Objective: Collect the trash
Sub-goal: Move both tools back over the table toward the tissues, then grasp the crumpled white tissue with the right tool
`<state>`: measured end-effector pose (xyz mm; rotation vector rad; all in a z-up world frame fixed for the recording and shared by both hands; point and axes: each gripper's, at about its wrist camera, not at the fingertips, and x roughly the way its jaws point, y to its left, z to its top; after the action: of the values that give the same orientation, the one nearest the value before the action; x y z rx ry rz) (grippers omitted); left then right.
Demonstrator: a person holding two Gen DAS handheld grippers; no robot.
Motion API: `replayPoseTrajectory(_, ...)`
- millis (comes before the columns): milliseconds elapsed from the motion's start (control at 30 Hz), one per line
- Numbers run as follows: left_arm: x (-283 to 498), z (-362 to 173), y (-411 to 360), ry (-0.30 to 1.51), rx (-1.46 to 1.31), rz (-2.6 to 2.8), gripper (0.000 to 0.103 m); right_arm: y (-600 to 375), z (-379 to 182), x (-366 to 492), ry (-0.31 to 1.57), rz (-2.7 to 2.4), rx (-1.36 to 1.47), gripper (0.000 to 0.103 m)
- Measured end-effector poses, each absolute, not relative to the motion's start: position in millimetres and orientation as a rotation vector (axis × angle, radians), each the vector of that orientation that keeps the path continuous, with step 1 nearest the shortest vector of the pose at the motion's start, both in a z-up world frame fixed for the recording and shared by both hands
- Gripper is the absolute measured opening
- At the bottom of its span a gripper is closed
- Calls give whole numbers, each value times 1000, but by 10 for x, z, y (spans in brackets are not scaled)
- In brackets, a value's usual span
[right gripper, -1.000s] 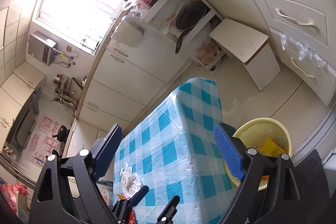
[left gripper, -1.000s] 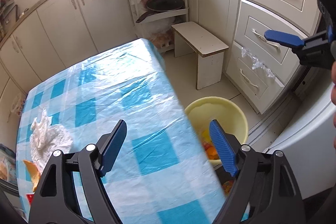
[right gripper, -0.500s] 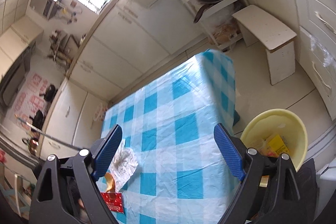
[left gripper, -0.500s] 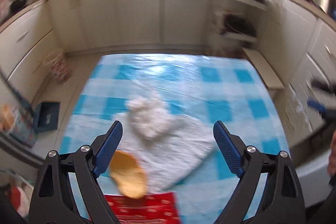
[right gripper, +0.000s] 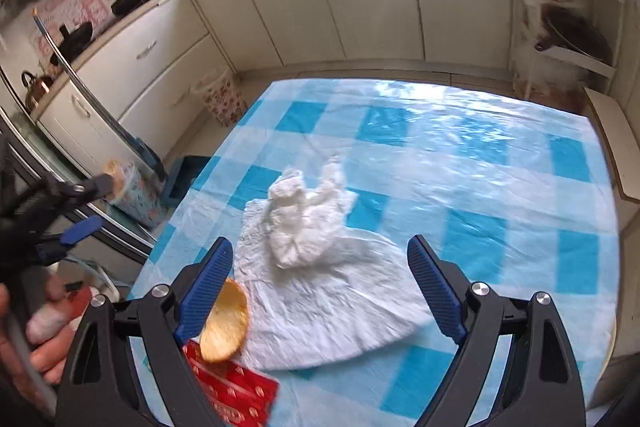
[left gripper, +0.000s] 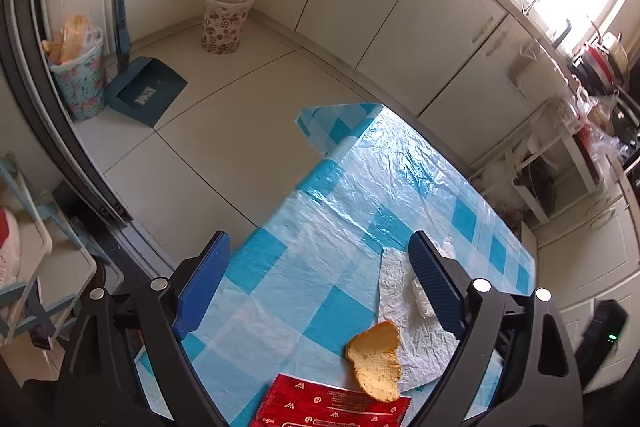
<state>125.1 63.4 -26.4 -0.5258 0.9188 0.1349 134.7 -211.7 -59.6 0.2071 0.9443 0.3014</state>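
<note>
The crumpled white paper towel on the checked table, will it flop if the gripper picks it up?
Probably. The crumpled white paper towel looks thin and wrinkled, so its flat sheet would likely droop from wherever it is pinched. It seems light, and may slide on the shiny blue-and-white checked plastic tablecloth if pushed. The curved orange peel overlaps its edge and might shift with it.

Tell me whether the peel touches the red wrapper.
Touching. In the left wrist view the peel overlaps the wrapper's top edge with no gap; the right wrist view agrees.
</note>
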Motion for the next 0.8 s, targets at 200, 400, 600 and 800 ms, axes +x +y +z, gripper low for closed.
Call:
replayPoseTrajectory(200, 1209, -337, 870, 962, -599, 100, 87, -1830, -916, 1613, 977, 260, 247, 85)
replayPoseTrajectory(400, 1211, -389, 1071, 996, -624, 89, 87, -1632, -1044, 1737, 973, 240, 183, 50)
replayPoseTrajectory(600, 1242, -442, 1100, 1028, -620, 84, 87, -1882, -932, 1703, 948, 284, 332, 17)
replayPoseTrajectory(800, 1291, -436, 819, 1046, -501, 47, 87, -2325, -713, 1543, 875, 365, 562, 17)
